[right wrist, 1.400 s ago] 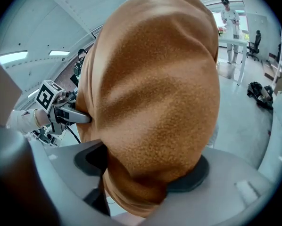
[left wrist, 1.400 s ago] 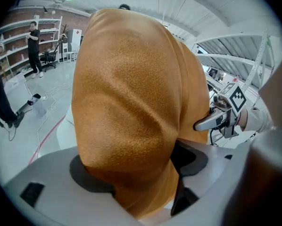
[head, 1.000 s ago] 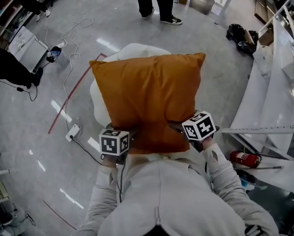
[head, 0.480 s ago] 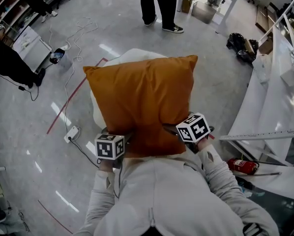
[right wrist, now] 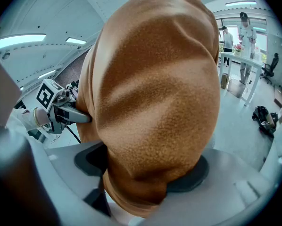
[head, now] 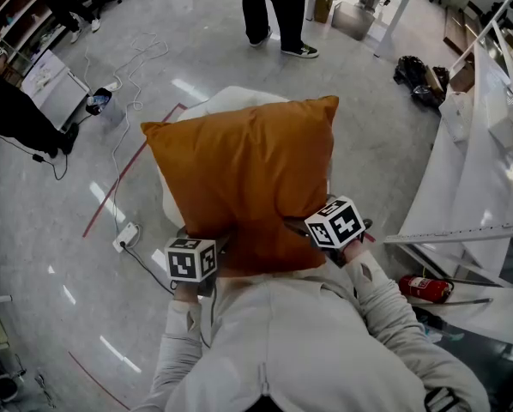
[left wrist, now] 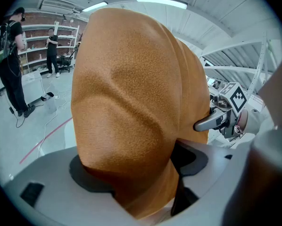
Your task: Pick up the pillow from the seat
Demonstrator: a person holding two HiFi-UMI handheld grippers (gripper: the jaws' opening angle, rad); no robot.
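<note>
An orange pillow (head: 244,178) is held up in the air above a white seat (head: 226,99), which shows only at its far and left edges. My left gripper (head: 215,249) is shut on the pillow's near left corner, and my right gripper (head: 301,228) is shut on its near right corner. In the left gripper view the pillow (left wrist: 131,102) bulges out between the jaws and fills the middle; the right gripper (left wrist: 211,121) shows at its far side. The right gripper view has the pillow (right wrist: 155,102) squeezed the same way, with the left gripper (right wrist: 79,118) pressing its other corner.
A person (head: 274,11) stands beyond the seat. Cables and a power strip (head: 126,234) lie on the glossy floor at left, by a red floor line (head: 123,174). White shelving (head: 488,170) runs along the right, with a red extinguisher (head: 425,288) under it.
The pillow and both grippers have shifted a little to the left and nearer in the head view. Both grips stay the same.
</note>
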